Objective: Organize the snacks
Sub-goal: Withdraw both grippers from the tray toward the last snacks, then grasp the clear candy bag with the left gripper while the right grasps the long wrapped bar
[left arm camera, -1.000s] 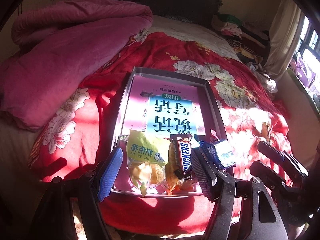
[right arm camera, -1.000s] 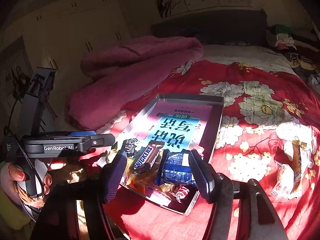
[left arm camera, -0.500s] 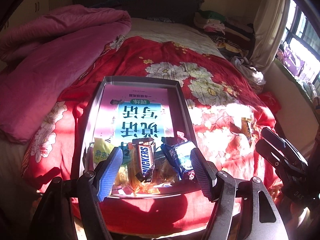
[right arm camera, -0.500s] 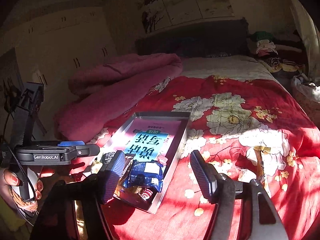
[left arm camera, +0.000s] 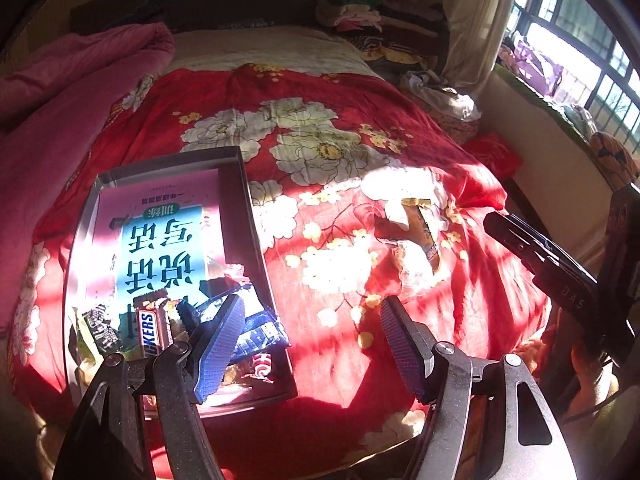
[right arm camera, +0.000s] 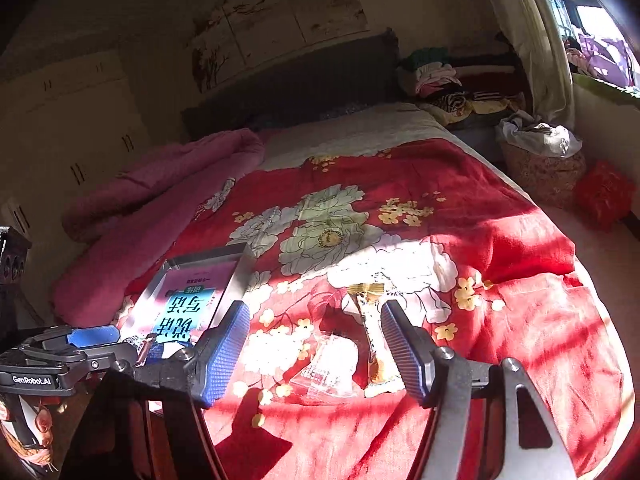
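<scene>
Left gripper [left arm camera: 308, 340]: jaws apart, nothing between them — red blanket [left arm camera: 360, 160] below.
Right gripper [right arm camera: 316, 344]: jaws apart, empty, over two loose snacks.
Loose snacks: two — clear packet [right arm camera: 332, 368] beside tan bar [right arm camera: 374, 344], right of the tray.
Tray [left arm camera: 248, 216]: one, left; Snickers bar [left arm camera: 150, 332] and blue packet [left arm camera: 260, 332] piled at its near end.

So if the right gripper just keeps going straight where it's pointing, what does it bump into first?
Probably the clear snack packet lying on the red flowered blanket, with the long wrapped bar just beside it. The right gripper is open and empty. Depth is hard to judge.
</scene>
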Tool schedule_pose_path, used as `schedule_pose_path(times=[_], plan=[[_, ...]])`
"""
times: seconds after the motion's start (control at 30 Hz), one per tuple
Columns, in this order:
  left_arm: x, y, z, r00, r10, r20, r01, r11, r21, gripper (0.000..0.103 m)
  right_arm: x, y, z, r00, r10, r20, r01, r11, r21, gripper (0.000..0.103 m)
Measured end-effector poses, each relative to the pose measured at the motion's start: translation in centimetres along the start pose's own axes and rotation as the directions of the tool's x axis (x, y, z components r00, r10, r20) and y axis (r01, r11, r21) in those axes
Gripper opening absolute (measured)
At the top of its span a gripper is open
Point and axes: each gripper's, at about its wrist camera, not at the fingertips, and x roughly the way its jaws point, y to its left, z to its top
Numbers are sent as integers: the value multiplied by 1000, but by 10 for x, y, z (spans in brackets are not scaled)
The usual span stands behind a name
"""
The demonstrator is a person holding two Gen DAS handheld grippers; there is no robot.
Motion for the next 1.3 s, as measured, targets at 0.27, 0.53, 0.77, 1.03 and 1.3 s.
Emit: schedule_pose_path(times=[0.27,0.53,0.77,1.03,1.3], plan=[[52,-35,12,990,-99,-105,99,995,1,72,24,-36,-9,994,-56,-91,59,997,41,68],[100,-53,25,976,-134,-173,129,991,-41,72,59,-36,-22,972,-82,-221,76,997,-33,68],[130,-66,39,965,-151,-214,146,988,-40,72,79,-38,-35,947,-113,-301,92,992,-84,67],[155,-73,42,957,-142,-251,136,990,-40,72,100,-33,-41,931,-127,-342,85,987,-137,55],[162,-70,38,951,-187,-244,177,982,-64,42,110,-26,-46,924,-150,-352,88,979,-186,51]])
